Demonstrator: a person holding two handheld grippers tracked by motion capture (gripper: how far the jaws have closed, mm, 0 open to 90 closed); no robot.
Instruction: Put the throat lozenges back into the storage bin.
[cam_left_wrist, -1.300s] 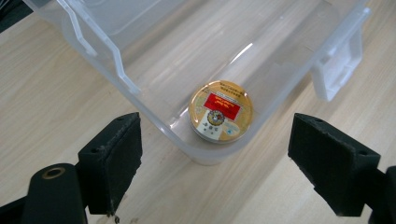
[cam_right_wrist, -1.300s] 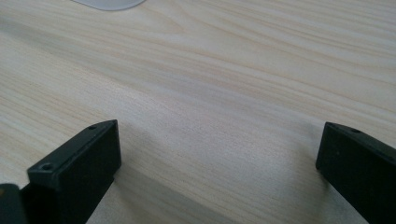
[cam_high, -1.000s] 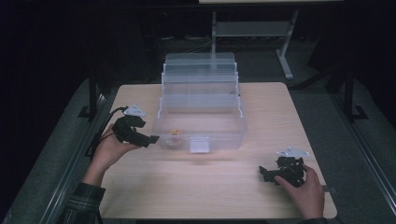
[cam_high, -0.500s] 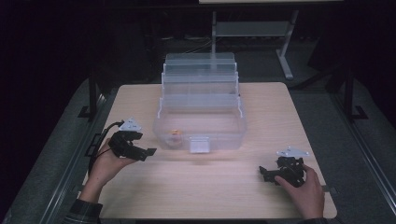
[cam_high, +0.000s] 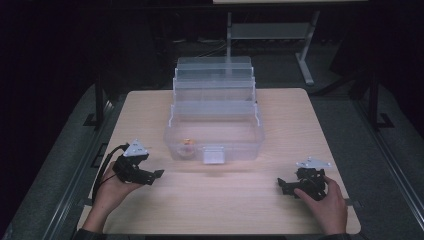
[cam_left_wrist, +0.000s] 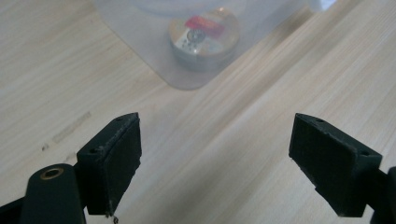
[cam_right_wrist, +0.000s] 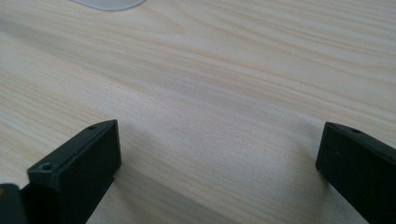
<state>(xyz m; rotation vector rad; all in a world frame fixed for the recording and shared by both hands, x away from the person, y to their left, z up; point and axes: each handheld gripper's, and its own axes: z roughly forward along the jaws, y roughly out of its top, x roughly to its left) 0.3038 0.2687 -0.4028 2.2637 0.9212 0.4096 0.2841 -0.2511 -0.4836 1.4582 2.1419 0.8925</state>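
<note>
Round tin (cam_left_wrist: 204, 36) blurred behind clear box (cam_high: 214, 135) wall, top cropped

Left gripper (cam_high: 156, 174): black jaws, black body, black cable, with a pale grey plate on top; a brass-coloured ring sits in the black arm beside its left jaw (seen in the left gripper view). Right gripper (cam_high: 282, 185): black, grey plate on top. Table (cam_high: 240, 210): light wood, fine darker grain lines running across the space between the fingers. Container (cam_high: 214, 131) ahead of the left fingers: clear, colourless plastic with a whitish latch. Small round tin (cam_left_wrist: 204, 37) behind its wall: silvery, with a red label strip and pale yellow tint on the lid. Surroundings beyond the table: dark
</note>
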